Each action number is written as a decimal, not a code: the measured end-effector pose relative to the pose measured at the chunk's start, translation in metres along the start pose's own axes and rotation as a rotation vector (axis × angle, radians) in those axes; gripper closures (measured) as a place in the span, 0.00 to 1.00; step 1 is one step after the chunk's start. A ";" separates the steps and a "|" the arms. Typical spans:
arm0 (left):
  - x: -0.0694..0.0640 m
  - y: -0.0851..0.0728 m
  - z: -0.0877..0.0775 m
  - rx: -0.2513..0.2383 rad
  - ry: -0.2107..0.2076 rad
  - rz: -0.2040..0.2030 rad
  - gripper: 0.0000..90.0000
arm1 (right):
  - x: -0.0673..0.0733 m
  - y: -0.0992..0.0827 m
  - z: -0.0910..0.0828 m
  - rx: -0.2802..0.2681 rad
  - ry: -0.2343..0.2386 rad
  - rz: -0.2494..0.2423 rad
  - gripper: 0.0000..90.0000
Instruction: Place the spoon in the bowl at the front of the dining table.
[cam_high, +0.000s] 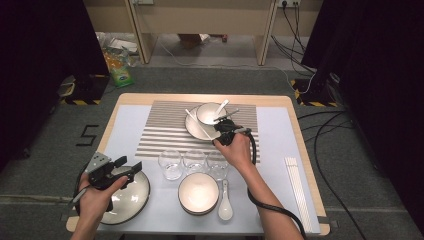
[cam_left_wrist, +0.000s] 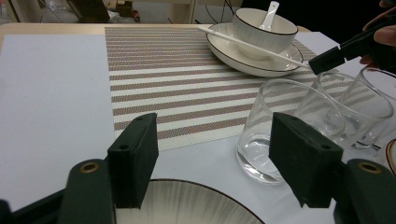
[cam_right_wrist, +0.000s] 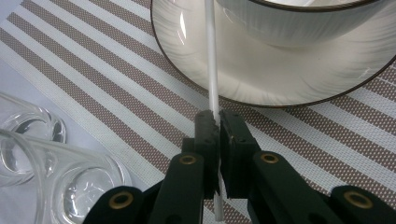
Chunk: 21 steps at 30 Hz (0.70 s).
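So the right gripper (cam_right_wrist: 218, 128) is sitting at the bottom centre of the right gripper view with its jaws closed tight on a thin white chopstick (cam_right_wrist: 211, 60); the stick is running straight up the frame from between the pads and crossing the rim of the plate (cam_right_wrist: 196, 51), which is lying on the striped placemat (cam_right_wrist: 93, 84). In the high view that same gripper (cam_high: 226, 134) is hovering just right of centre, at the near edge of the plate with the small bowl (cam_high: 209, 113) and its spoon (cam_high: 221, 106) on it; the chopstick's far end is resting across the plate towards the upper left.

If I'm reading it right, the step is laying the chopstick down on the plate; I'd be keeping the grip firm near the end, lowering it flat so it isn't rolling, and staying clear of the three glasses (cam_high: 194, 162) lined up just below; they're close.

The left gripper (cam_high: 121, 166) is waiting at the lower left over the big plate (cam_high: 137, 200), jaws wide open and holding nothing.
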<state>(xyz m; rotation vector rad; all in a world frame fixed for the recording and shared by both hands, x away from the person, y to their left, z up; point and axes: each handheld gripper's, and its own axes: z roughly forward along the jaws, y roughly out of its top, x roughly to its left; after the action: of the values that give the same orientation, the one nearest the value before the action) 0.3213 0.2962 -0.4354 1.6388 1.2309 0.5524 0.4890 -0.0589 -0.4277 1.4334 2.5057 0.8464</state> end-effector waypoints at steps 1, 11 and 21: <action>0.000 0.000 0.000 0.000 0.000 0.000 0.36 | 0.000 0.000 0.000 0.006 -0.002 0.001 0.95; 0.000 0.000 0.000 -0.003 0.000 -0.002 0.36 | -0.001 0.000 -0.003 -0.006 0.010 0.019 0.91; 0.000 0.000 0.000 0.000 0.004 0.001 0.36 | -0.005 0.000 -0.014 -0.030 0.019 0.038 0.84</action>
<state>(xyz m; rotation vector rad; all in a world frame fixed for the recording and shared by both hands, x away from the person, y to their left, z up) 0.3209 0.2959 -0.4349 1.6390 1.2329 0.5569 0.4867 -0.0687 -0.4172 1.4748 2.4757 0.9050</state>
